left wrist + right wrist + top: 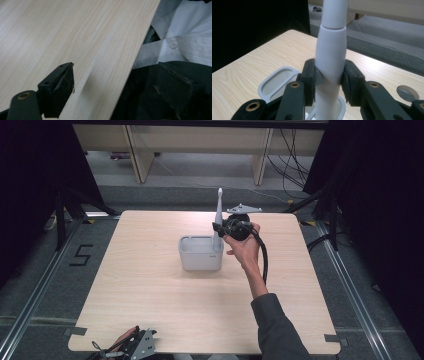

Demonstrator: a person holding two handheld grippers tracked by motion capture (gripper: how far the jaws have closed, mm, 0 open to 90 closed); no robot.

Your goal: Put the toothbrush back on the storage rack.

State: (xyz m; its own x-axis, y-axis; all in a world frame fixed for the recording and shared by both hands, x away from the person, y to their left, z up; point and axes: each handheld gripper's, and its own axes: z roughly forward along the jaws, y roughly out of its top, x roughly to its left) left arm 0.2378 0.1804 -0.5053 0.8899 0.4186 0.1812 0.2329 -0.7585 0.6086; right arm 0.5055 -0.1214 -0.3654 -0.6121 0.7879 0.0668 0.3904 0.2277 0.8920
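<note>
Pale wooden table (150,290) carries a grey holder (200,253) near its middle. Right gripper (329,77) has its jaws clamped on the white toothbrush (331,57), which stands upright in the holder's right compartment. Left gripper (120,85) rests at the near edge, jaws apart.

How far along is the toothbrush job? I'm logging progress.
Done: the electric toothbrush stands upright with its base in the grey holder. In hand: the right gripper is shut on its handle. Left: letting go. The left gripper rests open at the table edge.

All three views share the table (150,310).
</note>
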